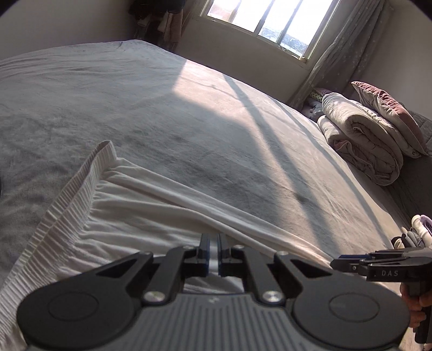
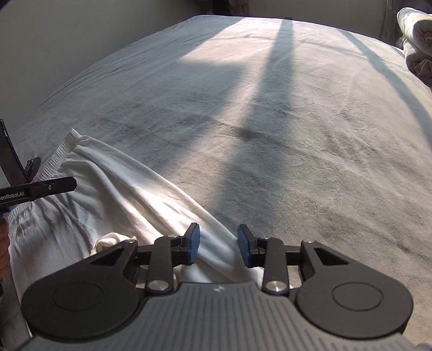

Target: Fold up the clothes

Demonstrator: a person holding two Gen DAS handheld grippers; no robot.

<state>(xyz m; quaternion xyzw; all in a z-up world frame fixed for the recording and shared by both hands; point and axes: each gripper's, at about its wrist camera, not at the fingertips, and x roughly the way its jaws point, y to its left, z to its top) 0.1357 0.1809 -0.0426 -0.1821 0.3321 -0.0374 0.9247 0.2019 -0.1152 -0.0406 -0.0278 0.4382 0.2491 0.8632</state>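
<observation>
A white garment with a ribbed elastic waistband lies on the grey bed sheet, bunched in long folds. My left gripper is shut, its fingers pinching a fold of the white garment near the lower edge. In the right wrist view the same garment runs diagonally from the left. My right gripper is open, its blue-padded fingers astride the garment's lower right part. The left gripper shows at the left edge over the waistband. The right gripper shows at the right edge of the left wrist view.
A rolled duvet and a pillow sit at the bed's far right; the duvet also shows top right. A small pile of clothes lies near the right gripper. A window and curtain stand behind.
</observation>
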